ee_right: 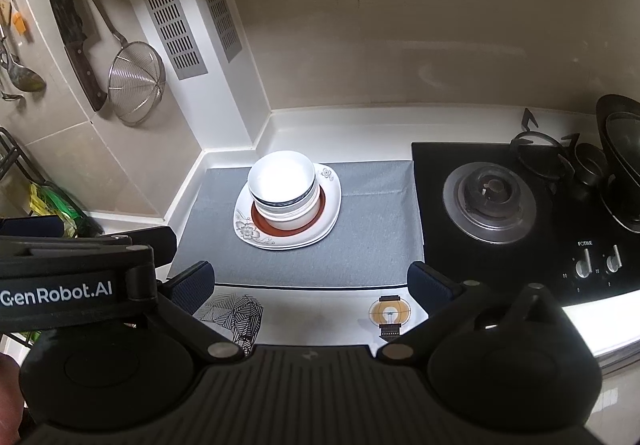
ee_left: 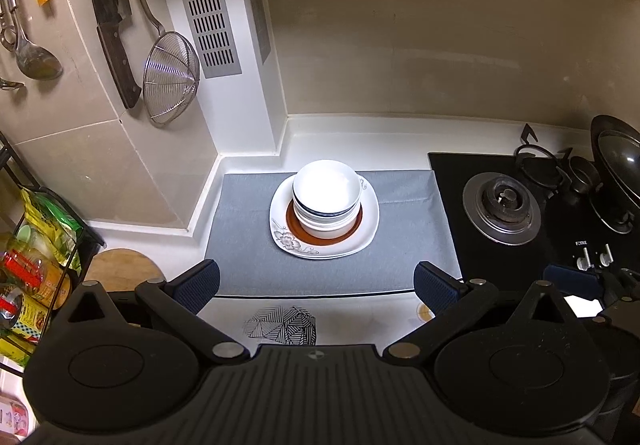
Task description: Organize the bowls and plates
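A stack of white bowls (ee_left: 326,193) stands on a brown-rimmed plate (ee_left: 296,231), which lies on white floral plates (ee_left: 370,221) on a grey mat (ee_left: 240,245). The same stack (ee_right: 282,185) shows in the right wrist view on the floral plates (ee_right: 332,197). My left gripper (ee_left: 316,283) is open and empty, held back from the stack over the mat's near edge. My right gripper (ee_right: 310,281) is open and empty, also short of the stack. The left gripper's body (ee_right: 76,277) shows at the left of the right wrist view.
A black gas hob (ee_left: 504,201) with a wok (ee_left: 618,169) lies right of the mat. A strainer (ee_left: 172,79), knives (ee_left: 114,41) and a ladle hang on the left wall. A rack of bottles and packets (ee_left: 36,245) and a wooden board (ee_left: 120,269) stand at left.
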Action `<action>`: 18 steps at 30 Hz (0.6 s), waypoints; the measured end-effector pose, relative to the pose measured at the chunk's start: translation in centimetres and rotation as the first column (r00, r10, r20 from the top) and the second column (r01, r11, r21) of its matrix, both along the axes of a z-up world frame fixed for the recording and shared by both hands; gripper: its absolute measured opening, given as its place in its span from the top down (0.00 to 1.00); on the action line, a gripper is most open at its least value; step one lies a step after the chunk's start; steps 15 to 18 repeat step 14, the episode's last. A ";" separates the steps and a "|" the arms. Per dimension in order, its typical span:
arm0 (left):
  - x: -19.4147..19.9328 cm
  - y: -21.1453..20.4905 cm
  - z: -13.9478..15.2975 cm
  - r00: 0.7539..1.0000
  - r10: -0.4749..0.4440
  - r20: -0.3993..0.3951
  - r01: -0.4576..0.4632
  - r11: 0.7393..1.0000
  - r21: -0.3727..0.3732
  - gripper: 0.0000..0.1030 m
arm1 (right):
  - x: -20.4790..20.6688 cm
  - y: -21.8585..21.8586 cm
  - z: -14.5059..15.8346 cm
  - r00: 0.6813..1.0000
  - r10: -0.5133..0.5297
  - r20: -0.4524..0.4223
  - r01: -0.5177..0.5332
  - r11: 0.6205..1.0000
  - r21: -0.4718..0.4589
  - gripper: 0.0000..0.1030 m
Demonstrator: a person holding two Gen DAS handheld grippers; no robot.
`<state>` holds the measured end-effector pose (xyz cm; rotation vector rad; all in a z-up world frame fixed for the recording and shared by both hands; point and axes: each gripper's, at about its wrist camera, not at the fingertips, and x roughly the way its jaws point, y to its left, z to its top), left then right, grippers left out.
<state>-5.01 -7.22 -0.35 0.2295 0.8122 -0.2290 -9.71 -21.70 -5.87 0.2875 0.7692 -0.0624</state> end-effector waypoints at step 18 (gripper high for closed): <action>0.3 1.1 -0.3 1.000 -0.006 -0.006 0.006 1.000 0.001 0.00 | 0.2 0.9 -0.3 1.000 0.000 -0.006 -0.001 1.000 -0.007 0.00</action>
